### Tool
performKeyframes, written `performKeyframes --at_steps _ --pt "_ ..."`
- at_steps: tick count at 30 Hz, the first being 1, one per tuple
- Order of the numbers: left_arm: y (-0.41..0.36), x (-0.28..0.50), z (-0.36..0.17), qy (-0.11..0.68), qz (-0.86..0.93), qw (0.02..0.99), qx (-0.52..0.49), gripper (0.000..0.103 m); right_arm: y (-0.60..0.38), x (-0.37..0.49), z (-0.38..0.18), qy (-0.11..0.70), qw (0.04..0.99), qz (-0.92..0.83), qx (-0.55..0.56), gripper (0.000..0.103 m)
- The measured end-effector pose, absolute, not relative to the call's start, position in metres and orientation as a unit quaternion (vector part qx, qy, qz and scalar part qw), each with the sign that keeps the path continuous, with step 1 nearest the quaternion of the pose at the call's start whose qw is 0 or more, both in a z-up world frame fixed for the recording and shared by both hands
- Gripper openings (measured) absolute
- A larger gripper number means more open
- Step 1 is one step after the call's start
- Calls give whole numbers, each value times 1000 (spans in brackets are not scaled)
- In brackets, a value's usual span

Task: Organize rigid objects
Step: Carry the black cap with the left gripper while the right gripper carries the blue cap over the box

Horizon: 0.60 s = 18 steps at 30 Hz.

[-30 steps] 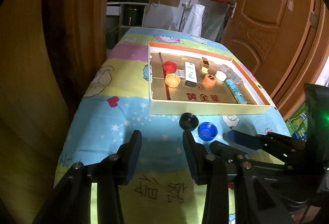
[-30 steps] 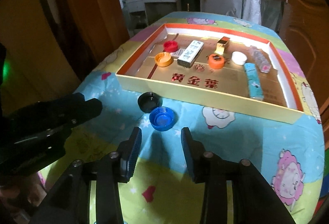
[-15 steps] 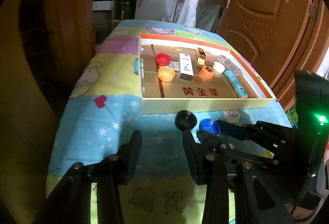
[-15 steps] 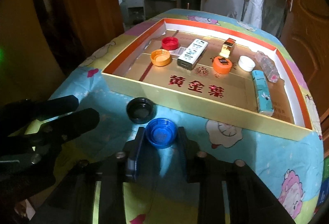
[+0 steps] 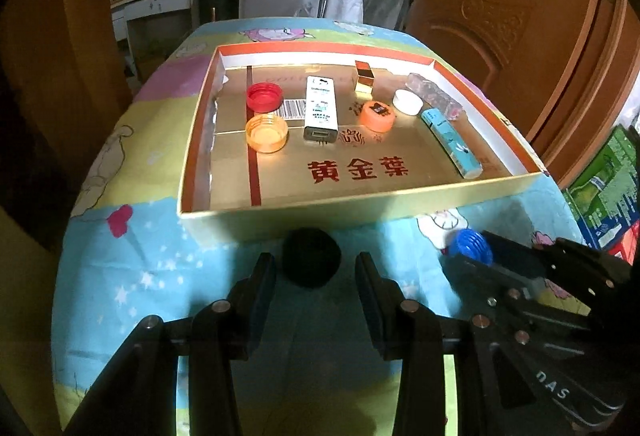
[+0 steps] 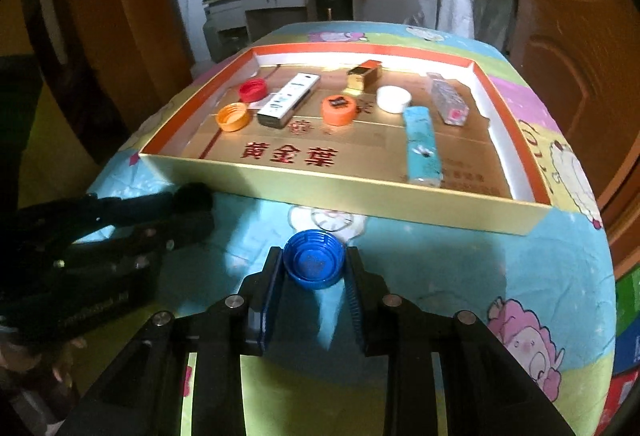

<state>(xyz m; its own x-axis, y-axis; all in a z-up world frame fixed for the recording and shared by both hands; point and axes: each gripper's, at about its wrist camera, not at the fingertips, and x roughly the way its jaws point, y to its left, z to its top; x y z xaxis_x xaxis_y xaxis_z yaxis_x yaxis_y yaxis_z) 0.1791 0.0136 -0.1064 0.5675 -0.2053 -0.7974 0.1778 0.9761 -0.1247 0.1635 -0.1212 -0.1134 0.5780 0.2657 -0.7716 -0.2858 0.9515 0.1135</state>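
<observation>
right claw [image 6: 313, 267] clamped on blue cap [image 6: 314, 263], just closed in | left claw [image 5: 316, 278] apart, black cap [image 5: 311, 256] on tabletop between its jaws | advice: lift level, clear gold box [image 6: 360, 192] wall, then release inside

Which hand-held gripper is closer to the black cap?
Left. The left hand-held gripper has the black cap between its open fingers; the right hand-held gripper is off to the side, gripping the blue cap.

- Six bottle caps are showing: red [image 5: 263, 97], two orange [image 5: 267, 133] [image 5: 376, 115], white [image 5: 407, 102], black [image 5: 311, 262], blue [image 6: 314, 265].
- Four small boxes are lying in one tray [image 5: 320, 214]: white [image 5: 320, 108], gold [image 5: 364, 76], teal [image 5: 452, 137], clear [image 5: 435, 96].
- Two grippers are showing.
</observation>
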Motion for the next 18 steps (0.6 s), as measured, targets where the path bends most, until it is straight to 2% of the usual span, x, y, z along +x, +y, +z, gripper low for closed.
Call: performKeyframes --at_steps 3,4,5,18 --pt "10 180 -107 452 -104 886 -4 40 -127 160 -114 433 888 156 -2 30" --pt "9 179 -107 449 -99 888 -1 32 -128 160 -114 432 888 156 0 30" --pt "9 179 -107 446 -94 890 -1 31 -129 159 -114 432 888 157 3 31" --pt "12 168 -86 428 -102 898 -29 31 -131 154 -103 421 893 159 13 30"
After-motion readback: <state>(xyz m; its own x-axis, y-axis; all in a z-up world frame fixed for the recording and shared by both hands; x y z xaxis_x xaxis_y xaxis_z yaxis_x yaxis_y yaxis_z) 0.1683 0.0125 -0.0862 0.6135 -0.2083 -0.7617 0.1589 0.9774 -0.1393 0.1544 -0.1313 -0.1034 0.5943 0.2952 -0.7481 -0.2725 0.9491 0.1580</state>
